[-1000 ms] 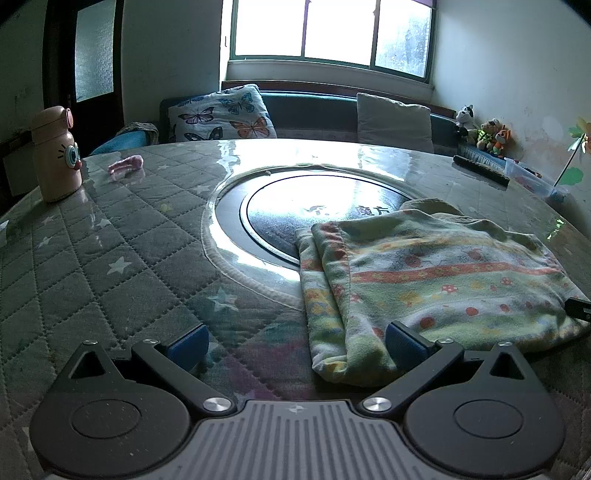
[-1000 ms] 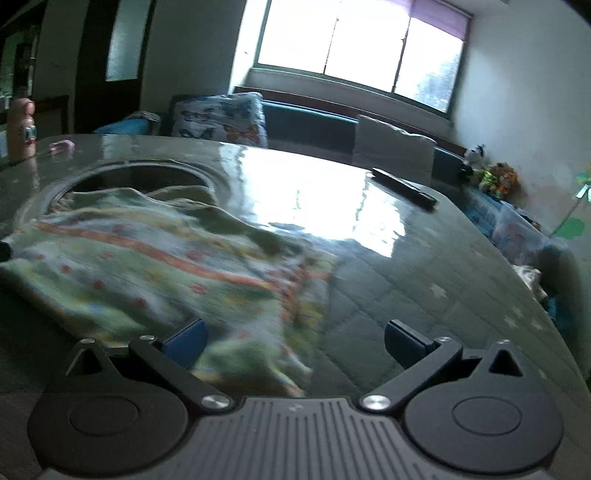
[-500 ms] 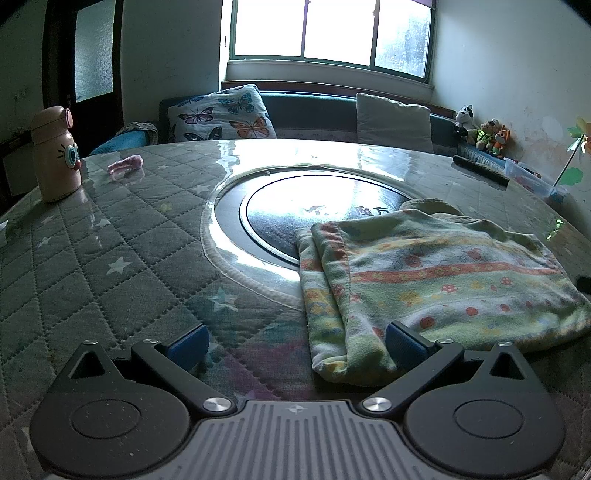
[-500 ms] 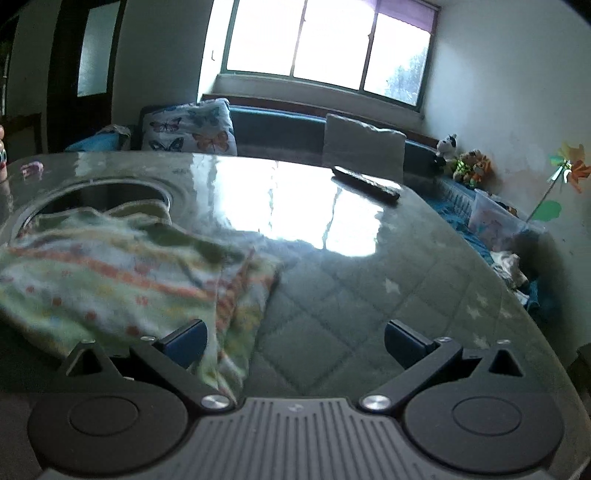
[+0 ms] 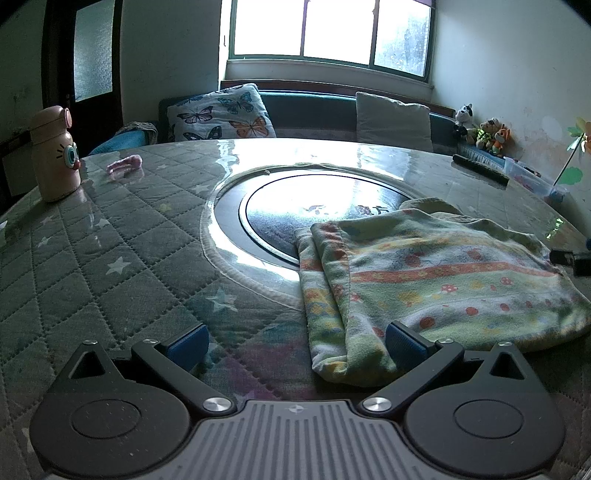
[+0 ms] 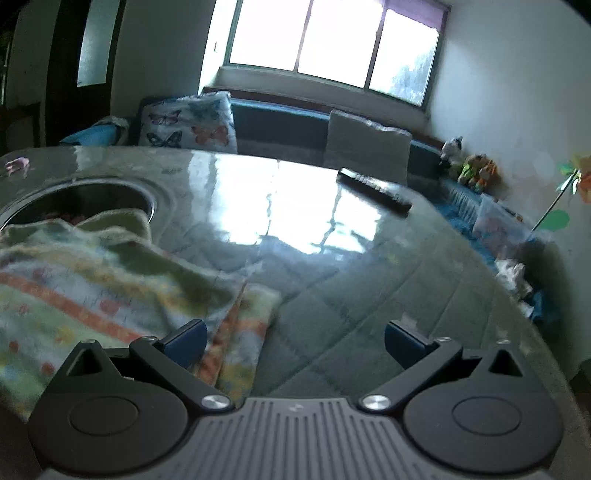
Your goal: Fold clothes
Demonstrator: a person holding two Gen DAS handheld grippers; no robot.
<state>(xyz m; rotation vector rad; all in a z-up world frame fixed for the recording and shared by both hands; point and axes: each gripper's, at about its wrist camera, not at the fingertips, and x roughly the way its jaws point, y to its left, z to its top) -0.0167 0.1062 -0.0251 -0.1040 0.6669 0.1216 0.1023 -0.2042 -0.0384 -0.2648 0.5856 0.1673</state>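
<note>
Both sets of jaws stood spread, gripping nothing. The left gripper (image 5: pixel 295 341) had held steady at the folded garment's (image 5: pixel 436 280) near-left corner; the right gripper (image 6: pixel 293 343) had swung from its own ten o'clock toward twelve, so the garment (image 6: pixel 92 291) slid left. Layered edges suggested folds already made. The quilted table (image 5: pixel 110 266) carried a bottle (image 5: pixel 55 155) at ten o'clock, window (image 5: pixel 328 33) at twelve.

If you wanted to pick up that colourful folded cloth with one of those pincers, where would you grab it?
Probably the folded cloth at its near left corner, approached low from the table's near edge by the left gripper. The layered edges bunch up into a raised lip there, sitting just ahead of the wide-open jaws.
</note>
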